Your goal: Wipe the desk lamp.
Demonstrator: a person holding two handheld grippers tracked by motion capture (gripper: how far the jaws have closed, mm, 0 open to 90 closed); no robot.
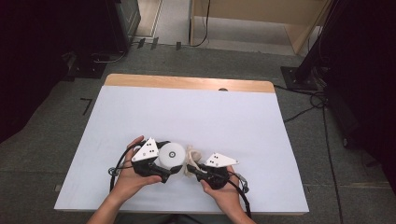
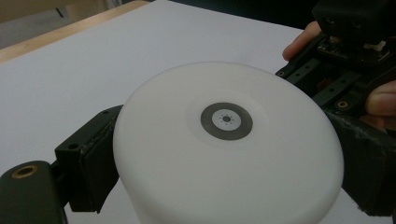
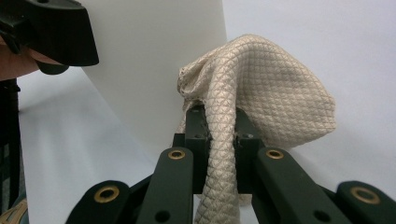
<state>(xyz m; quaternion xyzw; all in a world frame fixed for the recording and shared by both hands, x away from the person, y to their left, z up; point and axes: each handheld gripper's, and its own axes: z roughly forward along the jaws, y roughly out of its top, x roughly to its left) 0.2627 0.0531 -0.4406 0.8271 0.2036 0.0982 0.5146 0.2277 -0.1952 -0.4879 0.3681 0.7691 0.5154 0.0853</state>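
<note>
White round container [image 1: 170,155], smooth and plain, clamped between the jaws of the left tongs [image 1: 164,169], one black pad against each side of its wall. Domed top facing up, with a grey ring around a small white centre and a few tiny dark dots [image 2: 226,120]; no brand, label or readable writing anywhere on it. Held low over the white worktop [image 1: 187,112], near its front edge, just ahead of the left hand [image 1: 133,175]. Grey three-cornered plate [image 1: 145,150] on top of the left tongs, marked with a few small dark dots, nothing legible.

Just right of the container, touching its side or nearly so: beige quilted cloth [image 3: 261,98], diamond-stitched, bunched into a soft peak. Pinched in the right tongs [image 3: 219,135], jaws drawn narrow with a fold of the cloth squeezed between them and the loose end trailing down past the pads. Bulk of the cloth standing up beyond the jaw tips, right beside the container's white wall. No tag or print on the fabric.

Farther right, right hand [image 1: 224,191] wrapped around the right tongs, second grey plate [image 1: 221,161] on top, dotted likewise, cable [image 1: 244,196] trailing back toward the worktop's near edge.
</note>
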